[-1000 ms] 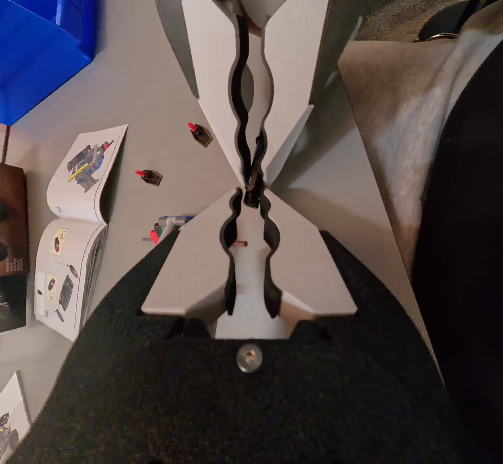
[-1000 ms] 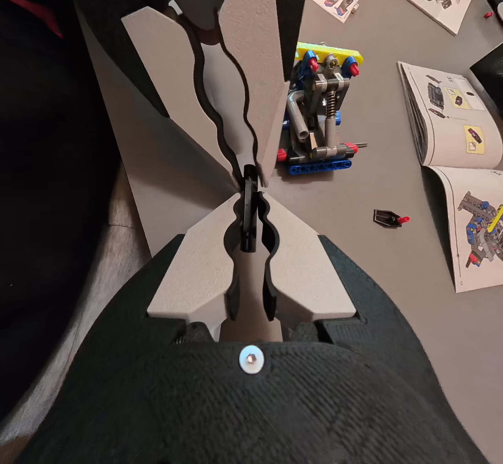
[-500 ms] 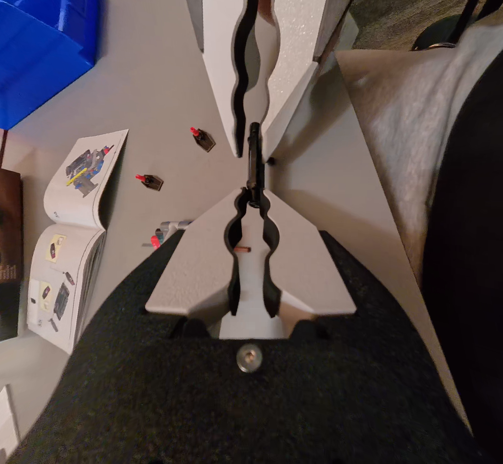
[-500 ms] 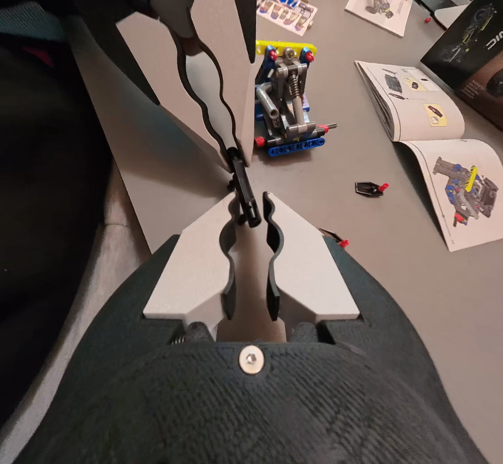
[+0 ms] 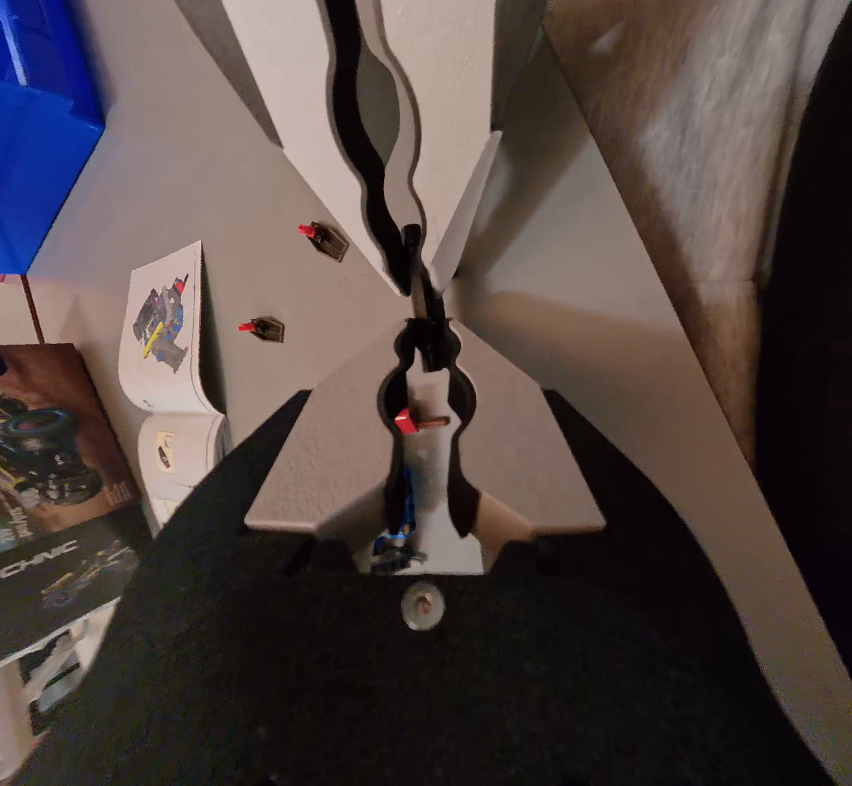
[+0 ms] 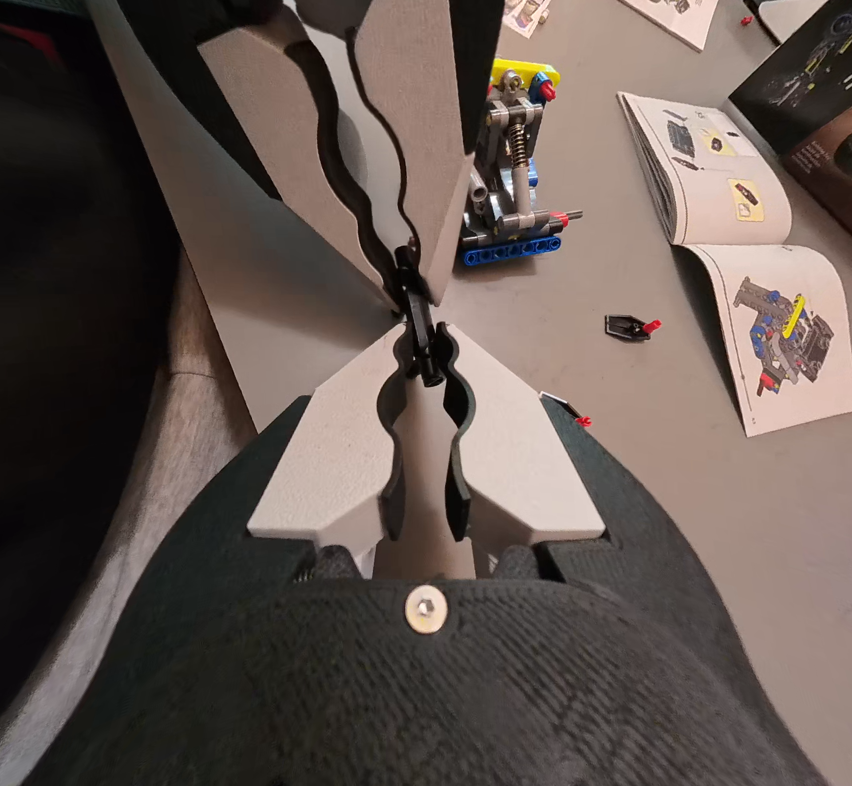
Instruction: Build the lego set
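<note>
My left jaws and right jaws meet tip to tip, each clamped on 1 end of the slim black piece, which spans lengthwise between them, above the counter.

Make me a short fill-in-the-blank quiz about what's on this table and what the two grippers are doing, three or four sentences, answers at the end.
1. The left gripper and the right gripper meet tip to tip on one slim part coloured ____.
2. The long beam at the base of the toy model is ____.
3. The instruction booklet right of the model lies ____.
4. The big bin in the left wrist view is ____.

Answers: black; blue; open; blue
</note>
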